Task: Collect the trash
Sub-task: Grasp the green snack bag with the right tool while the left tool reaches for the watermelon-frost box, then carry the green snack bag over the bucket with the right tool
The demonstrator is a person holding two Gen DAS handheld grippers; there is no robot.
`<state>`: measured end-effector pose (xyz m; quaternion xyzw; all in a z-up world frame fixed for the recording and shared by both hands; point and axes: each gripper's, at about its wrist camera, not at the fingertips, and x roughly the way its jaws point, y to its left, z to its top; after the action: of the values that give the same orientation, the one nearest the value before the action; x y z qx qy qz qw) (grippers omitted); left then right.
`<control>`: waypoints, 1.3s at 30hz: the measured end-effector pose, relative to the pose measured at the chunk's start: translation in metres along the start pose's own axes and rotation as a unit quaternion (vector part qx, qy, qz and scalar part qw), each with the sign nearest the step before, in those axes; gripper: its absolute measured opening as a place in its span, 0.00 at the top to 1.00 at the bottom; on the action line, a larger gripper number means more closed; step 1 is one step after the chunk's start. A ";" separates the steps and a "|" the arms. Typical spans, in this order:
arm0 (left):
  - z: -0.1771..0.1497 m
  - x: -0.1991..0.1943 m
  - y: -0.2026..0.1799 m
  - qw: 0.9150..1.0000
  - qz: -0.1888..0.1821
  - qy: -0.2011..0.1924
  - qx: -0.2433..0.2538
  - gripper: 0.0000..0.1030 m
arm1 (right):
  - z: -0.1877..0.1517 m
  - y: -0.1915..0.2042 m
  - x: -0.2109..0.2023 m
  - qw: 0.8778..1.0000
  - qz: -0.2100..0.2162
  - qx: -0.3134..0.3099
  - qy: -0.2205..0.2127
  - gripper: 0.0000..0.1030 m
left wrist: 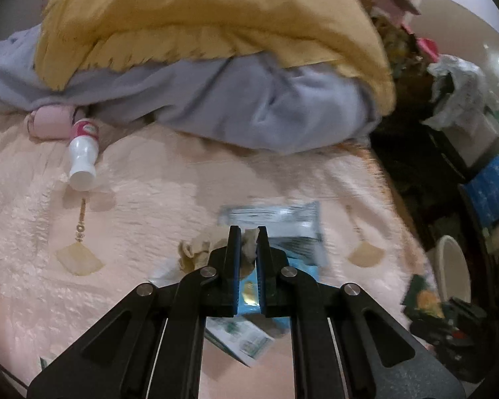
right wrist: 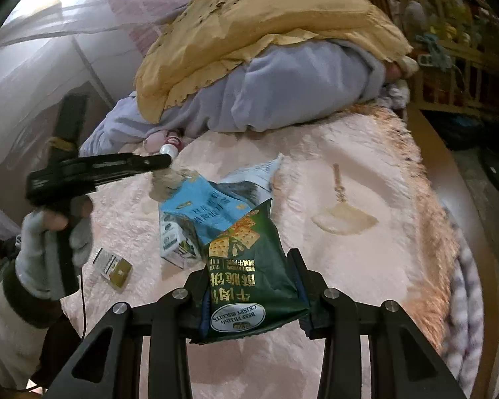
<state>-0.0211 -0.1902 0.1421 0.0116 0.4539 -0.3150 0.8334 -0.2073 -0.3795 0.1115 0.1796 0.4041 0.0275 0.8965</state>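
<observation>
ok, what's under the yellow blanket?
A grey blanket bunched on the pink bedspread shows beneath the yellow blanket. Whatever lies further under the pile is covered.

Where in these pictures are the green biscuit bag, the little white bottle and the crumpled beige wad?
green biscuit bag (right wrist: 249, 282): right wrist view, middle of its printed front.
white bottle (left wrist: 82, 154): left wrist view, its white body.
crumpled beige wad (right wrist: 166, 183): right wrist view, its bunched middle.
</observation>
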 end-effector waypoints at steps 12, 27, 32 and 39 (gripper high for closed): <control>-0.001 -0.058 -0.082 0.996 -0.053 -0.044 0.055 0.97 | -0.026 -0.021 -0.055 0.999 -0.017 0.027 -0.029 0.64; -0.050 -0.034 -0.227 0.980 -0.123 -0.007 0.157 0.97 | -0.060 -0.088 -0.119 0.991 -0.080 0.093 -0.058 0.64; -0.064 -0.017 -0.273 0.972 -0.134 0.007 0.190 0.97 | -0.074 -0.124 -0.146 0.983 -0.110 0.127 -0.069 0.63; -0.077 0.005 -0.319 0.965 -0.150 0.022 0.213 0.97 | -0.095 -0.175 -0.175 0.968 -0.147 0.184 -0.083 0.63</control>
<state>-0.2480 -0.4250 0.1780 0.1276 0.3913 -0.5254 0.7446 -0.4112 -0.5482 0.1184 0.2820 0.3481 -0.1941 0.8727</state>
